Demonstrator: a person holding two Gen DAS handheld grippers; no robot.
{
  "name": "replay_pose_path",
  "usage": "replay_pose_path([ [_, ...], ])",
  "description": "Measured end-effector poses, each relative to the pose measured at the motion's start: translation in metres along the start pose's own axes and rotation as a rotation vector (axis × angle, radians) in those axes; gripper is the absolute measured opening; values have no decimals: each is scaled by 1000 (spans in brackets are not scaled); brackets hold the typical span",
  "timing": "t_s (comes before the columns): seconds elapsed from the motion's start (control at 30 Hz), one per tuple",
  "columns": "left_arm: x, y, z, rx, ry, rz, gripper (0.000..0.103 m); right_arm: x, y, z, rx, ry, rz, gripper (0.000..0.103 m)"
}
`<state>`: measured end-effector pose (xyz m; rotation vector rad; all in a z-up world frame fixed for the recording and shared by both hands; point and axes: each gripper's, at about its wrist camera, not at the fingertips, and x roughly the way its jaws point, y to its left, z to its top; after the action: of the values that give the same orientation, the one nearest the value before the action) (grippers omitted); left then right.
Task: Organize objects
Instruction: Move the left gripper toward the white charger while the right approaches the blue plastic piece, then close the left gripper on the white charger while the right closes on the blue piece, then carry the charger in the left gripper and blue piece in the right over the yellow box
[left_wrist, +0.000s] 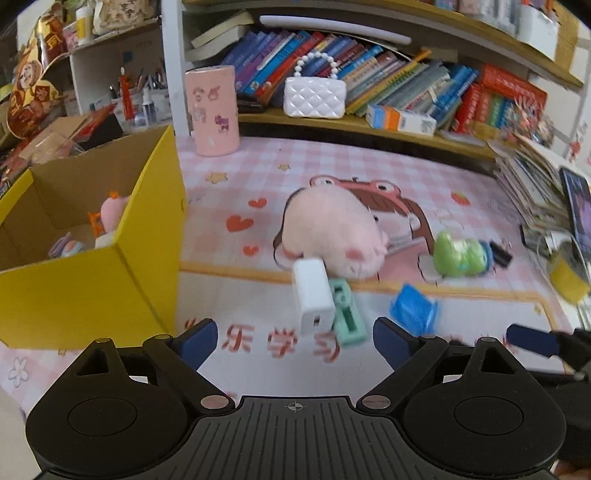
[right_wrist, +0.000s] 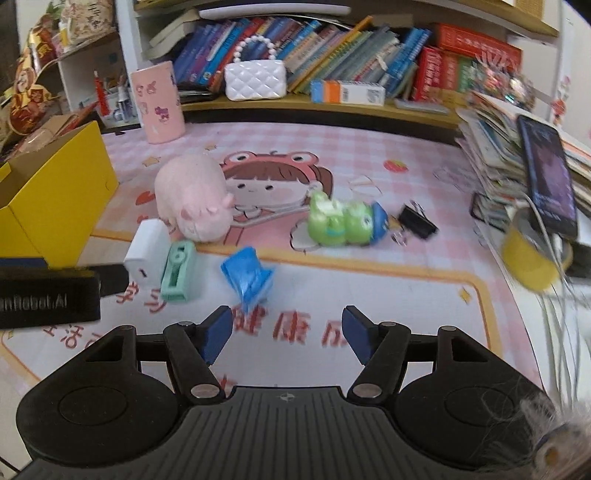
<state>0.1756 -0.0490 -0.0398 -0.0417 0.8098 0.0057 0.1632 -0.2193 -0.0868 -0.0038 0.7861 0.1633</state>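
My left gripper (left_wrist: 293, 341) is open and empty, just short of a white charger (left_wrist: 312, 293) and a mint green tape dispenser (left_wrist: 347, 314) lying side by side. A pink plush pig (left_wrist: 332, 230) lies behind them. A blue packet (left_wrist: 413, 308) and a green frog toy (left_wrist: 461, 253) lie to the right. The yellow box (left_wrist: 88, 288) at left holds small toys. My right gripper (right_wrist: 286, 332) is open and empty, close to the blue packet (right_wrist: 247, 278). The charger (right_wrist: 146, 253), dispenser (right_wrist: 179, 275), pig (right_wrist: 194, 197) and frog (right_wrist: 343, 221) show there too.
A pink cylinder (left_wrist: 212, 110) and a white quilted purse (left_wrist: 314, 96) stand at the back by a bookshelf. A black binder clip (right_wrist: 417, 221), a yellow tape roll (right_wrist: 532, 262), a phone (right_wrist: 546, 177) and stacked books are at the right.
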Motion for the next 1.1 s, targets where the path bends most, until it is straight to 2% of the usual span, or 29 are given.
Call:
replay_pose_path([
  [0.1,14,1,11,-31,8,7,91,10,1,6,-55,-11,26,63],
  [0.27,40,-2,21,-74,53,10,76,29,4,15,-120,-13,62,62],
  [0.33,50,-4,23,-86,78,15,62,36,6,19,-130,-5,75,61],
  [0.43,64,-5,23,-87,124,16,48,49,8,24,-146,15,101,57],
  [0.57,71,-3,25,-97,139,17,47,64,13,27,-177,43,130,51],
  [0.67,75,-5,28,-79,158,6,26,73,12,27,-168,56,154,42],
  [0.83,71,-5,28,-62,160,1,24,68,8,27,-143,40,171,32],
  [1.1,29,-2,21,-63,103,-32,24,34,-6,23,-31,42,154,32],
])
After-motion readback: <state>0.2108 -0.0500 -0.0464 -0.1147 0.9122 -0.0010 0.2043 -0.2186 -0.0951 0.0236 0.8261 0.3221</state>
